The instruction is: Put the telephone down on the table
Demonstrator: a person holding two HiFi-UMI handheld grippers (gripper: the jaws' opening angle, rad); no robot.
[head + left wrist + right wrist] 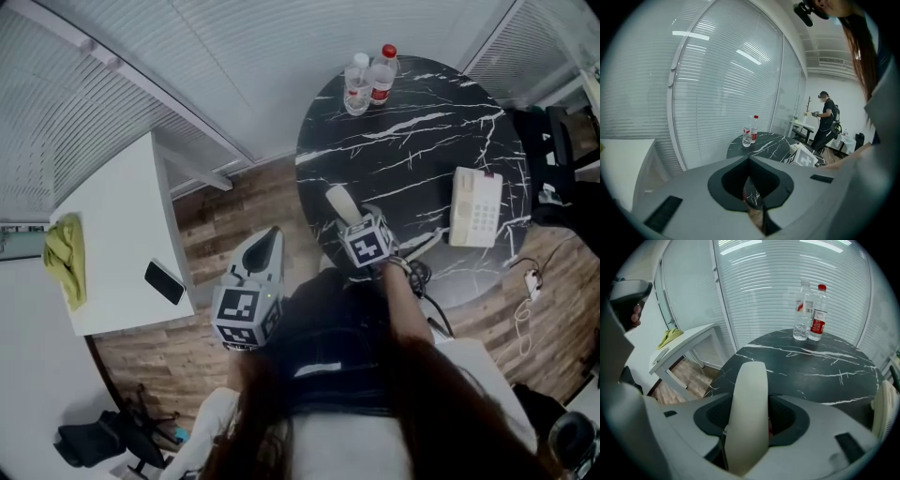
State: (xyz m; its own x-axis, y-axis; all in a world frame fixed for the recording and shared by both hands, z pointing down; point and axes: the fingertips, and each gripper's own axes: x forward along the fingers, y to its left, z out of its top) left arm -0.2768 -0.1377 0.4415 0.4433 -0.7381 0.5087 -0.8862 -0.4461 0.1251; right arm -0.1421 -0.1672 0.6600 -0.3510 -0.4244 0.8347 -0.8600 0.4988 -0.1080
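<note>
At right, table [422,141]: round black marble top, mostly bare, with free room on its near side.
Desk [112,234]: white, at left, well apart from the table; a green cloth [64,258] and a dark mobile [165,281] lie on it.
Base [476,208]: cream, keypad up, flat on the table's right part, with nothing lying on it.
Left gripper [749,159]: claw pressed together on nothing, over the floor between desk and table.
Right gripper [754,425]: claw pinching the handset about mid-length, above the table's near edge.
Handset [749,394]: cream, in the air, standing up out of the claw; apart from the base and not touching the table.
Bottles [370,80]: two, at the table's far edge, well apart from the handset.
Handling: the handset is probably light, stiff, smooth plastic, so it may slip or pivot in the pinch. The middle bar looks like the soundest hold. It should rest on the marble before the claw lets go. I cannot make out a cord for sure; one could tug.
</note>
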